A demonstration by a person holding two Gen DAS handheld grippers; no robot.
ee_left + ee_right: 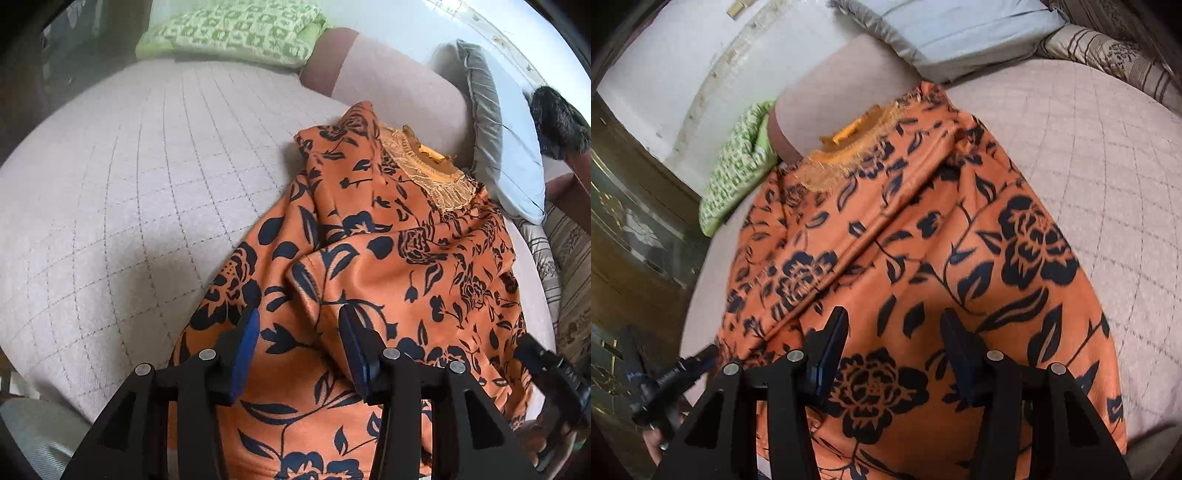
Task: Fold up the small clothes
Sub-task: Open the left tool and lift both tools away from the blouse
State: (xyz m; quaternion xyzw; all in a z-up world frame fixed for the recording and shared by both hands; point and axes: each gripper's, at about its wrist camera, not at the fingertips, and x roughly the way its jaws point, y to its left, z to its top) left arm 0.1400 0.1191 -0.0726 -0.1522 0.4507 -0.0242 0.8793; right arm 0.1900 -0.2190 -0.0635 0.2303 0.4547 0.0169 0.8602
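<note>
- Left gripper (299,343): fingers spread apart, hovering over the hem of the orange floral dress (388,266) with nothing pinched between them.
- The dress lies rumpled on the quilted bed (129,177), its lace collar (432,173) toward one o'clock.
- Right gripper (894,343): fingers likewise parted above the dress, empty.
- Green pillow (738,162) at ten o'clock.

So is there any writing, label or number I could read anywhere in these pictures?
Nothing can be read for certain.
Left gripper, seen from the right wrist: small white lettering on its black body, too blurred to read.
Right gripper, seen from the left wrist: faint markings, too small to read.
Yellow tag inside the neck of the dress: no print visible.
</note>
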